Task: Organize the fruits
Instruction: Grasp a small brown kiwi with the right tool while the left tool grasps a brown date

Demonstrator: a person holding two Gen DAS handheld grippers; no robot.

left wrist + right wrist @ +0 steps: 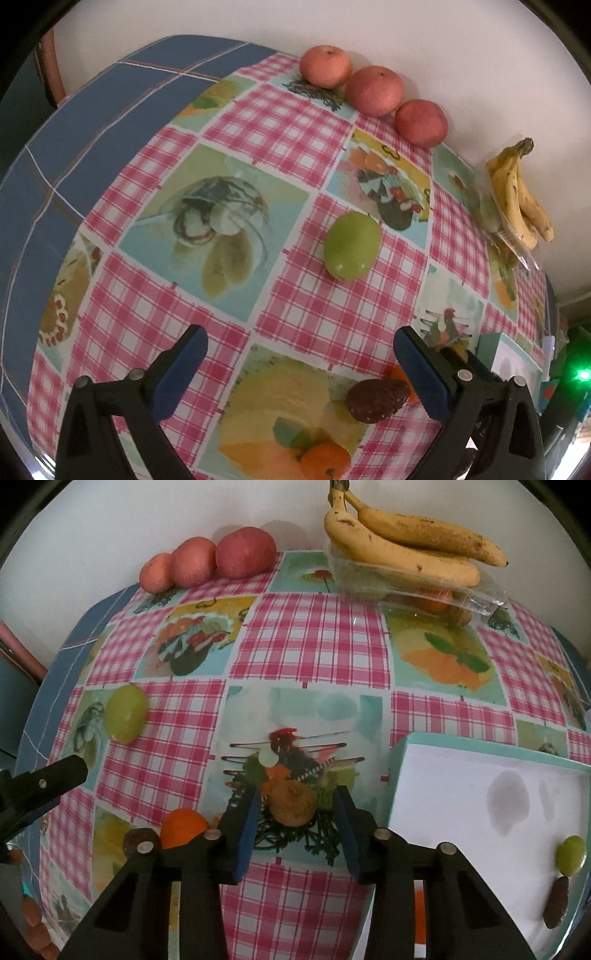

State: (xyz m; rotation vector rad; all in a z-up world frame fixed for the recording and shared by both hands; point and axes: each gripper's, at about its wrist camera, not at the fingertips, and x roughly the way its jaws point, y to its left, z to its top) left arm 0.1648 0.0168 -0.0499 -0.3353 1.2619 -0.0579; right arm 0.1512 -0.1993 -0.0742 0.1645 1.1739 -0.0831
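one small brown fruit [292,804], round with a stub of stem on top, sits on the patterned tablecloth [310,642] between the blue pads of the right gripper [297,812], whose jaws stand narrowed to either side of it with a sliver of cloth showing at each flank, so no grip is made yet. it looks light and firm-skinned but likely soft under pressure, a thing to pinch across its widest middle with gentle force, or it may roll or bruise. just beside it to the right lies a shallow white tray [399,760] with a teal rim, already holding a green grape-like fruit [571,853] and a dark brown oblong one [556,901]. to the left, an orange fruit [183,826] touches another dark one [138,840]. farther out, a larger green fruit [352,245] rests alone mid-table; the left gripper [300,369] hangs above the cloth with jaws wide apart and nothing between them. along the wall stand three red apples [373,90] in a row and a bunch of spotted bananas [406,550] atop a clear plastic box [476,598].
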